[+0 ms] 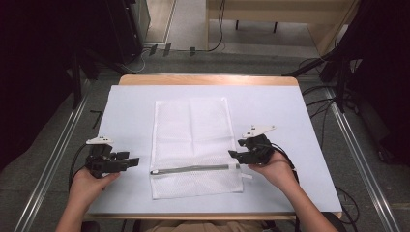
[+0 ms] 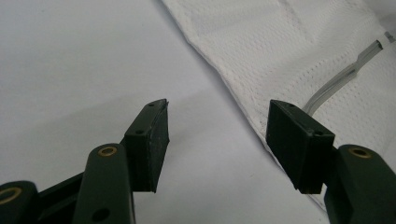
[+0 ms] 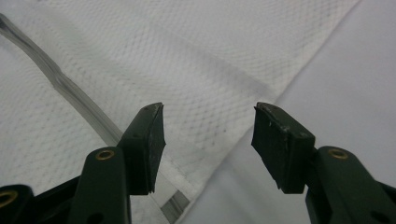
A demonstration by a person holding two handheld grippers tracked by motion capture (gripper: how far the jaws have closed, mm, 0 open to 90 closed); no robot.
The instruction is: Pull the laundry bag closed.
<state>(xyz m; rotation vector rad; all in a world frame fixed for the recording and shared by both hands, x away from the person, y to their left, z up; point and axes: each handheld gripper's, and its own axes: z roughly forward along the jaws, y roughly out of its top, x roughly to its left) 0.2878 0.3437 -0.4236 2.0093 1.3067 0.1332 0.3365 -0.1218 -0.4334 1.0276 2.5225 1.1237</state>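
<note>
Mid-table lies the mesh bag (image 1: 191, 145); left gripper (image 1: 126, 161) spread just off its edge, right gripper (image 1: 234, 153) spread at the zipper (image 1: 193, 168) end. Thin mesh could slip or bunch.

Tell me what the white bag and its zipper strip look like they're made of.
The mesh laundry bag looks like white synthetic netting, matte: a fine grid of tiny holes shows up close, with stitched hems. Its zipper looks like grey, slightly glossy plastic or coated tape; which of the two is unclear.
</note>
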